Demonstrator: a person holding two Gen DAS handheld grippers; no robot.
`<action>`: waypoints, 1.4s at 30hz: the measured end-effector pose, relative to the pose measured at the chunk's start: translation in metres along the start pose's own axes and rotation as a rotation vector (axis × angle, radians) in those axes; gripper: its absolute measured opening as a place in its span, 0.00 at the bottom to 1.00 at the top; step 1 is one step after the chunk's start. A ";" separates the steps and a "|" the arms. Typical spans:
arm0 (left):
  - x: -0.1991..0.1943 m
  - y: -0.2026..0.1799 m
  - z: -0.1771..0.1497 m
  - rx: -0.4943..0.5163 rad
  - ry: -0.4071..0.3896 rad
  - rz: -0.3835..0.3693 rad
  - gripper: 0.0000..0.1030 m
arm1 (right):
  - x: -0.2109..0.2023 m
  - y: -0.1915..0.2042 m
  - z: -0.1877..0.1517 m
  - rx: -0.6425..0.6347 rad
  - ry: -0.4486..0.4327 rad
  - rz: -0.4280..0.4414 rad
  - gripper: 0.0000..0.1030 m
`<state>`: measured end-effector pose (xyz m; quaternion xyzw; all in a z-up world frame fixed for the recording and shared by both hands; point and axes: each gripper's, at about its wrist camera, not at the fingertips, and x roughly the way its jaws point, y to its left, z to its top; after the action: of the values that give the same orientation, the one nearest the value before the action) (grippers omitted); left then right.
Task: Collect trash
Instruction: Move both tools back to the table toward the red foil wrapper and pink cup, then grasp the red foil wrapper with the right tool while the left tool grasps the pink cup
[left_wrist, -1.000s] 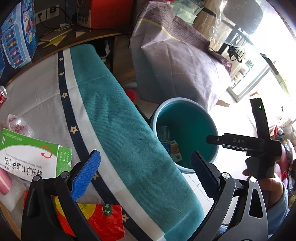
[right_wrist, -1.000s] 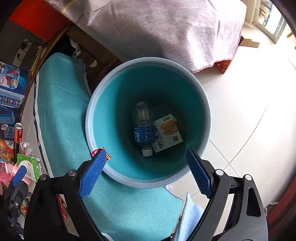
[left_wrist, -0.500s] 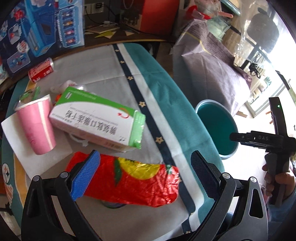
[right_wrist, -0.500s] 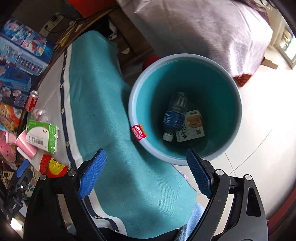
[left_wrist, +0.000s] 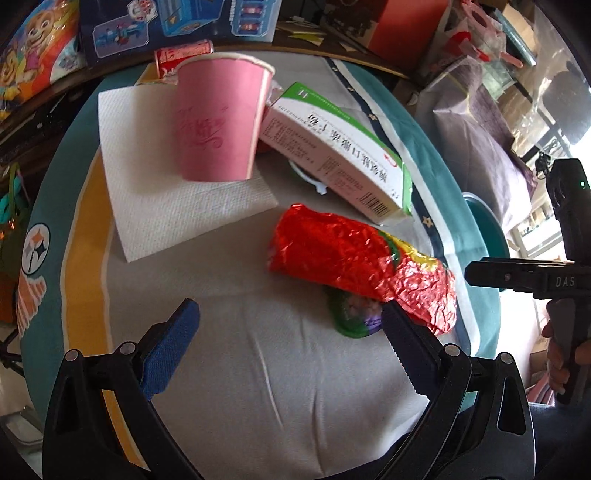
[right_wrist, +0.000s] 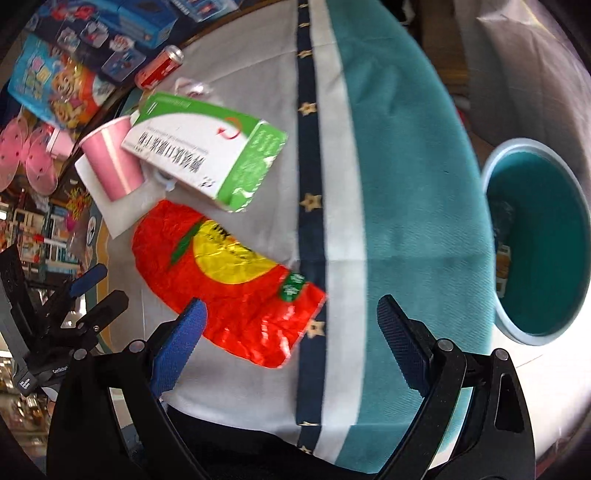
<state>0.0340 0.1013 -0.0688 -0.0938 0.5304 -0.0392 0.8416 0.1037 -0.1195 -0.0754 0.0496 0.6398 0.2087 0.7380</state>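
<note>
Red foil wrapper (left_wrist: 360, 267) lies crumpled on the tabletop (left_wrist: 258, 387), just in front of the green-and-white box (left_wrist: 336, 155). Left tongs (left_wrist: 291, 332) gape empty beside it; right tongs (right_wrist: 291, 332) gape empty too. Pinch the raised fold, not flat foil. Bin (right_wrist: 537, 240) well beyond the wrapper.

- red foil bag (left_wrist: 364, 267) lies flat and crinkled; a yellow and green picture on it
- green and white box (left_wrist: 334, 155) lies on its side, touching the pink cup (left_wrist: 219, 116)
- pink cup stands upside down on a white napkin (left_wrist: 177, 195)
- teal bin (right_wrist: 541, 242) stands open, some trash inside
</note>
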 end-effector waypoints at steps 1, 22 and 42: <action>0.000 0.006 -0.002 -0.004 0.002 -0.005 0.96 | 0.006 0.013 0.003 -0.029 0.010 0.000 0.87; -0.013 0.082 -0.014 -0.136 -0.038 -0.078 0.96 | 0.066 0.095 0.018 -0.195 0.061 -0.067 0.88; -0.017 0.070 0.024 -0.112 -0.105 -0.012 0.96 | -0.006 0.079 0.003 -0.126 -0.084 0.098 0.18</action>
<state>0.0459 0.1758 -0.0576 -0.1456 0.4863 -0.0094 0.8615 0.0870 -0.0489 -0.0426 0.0430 0.5906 0.2821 0.7548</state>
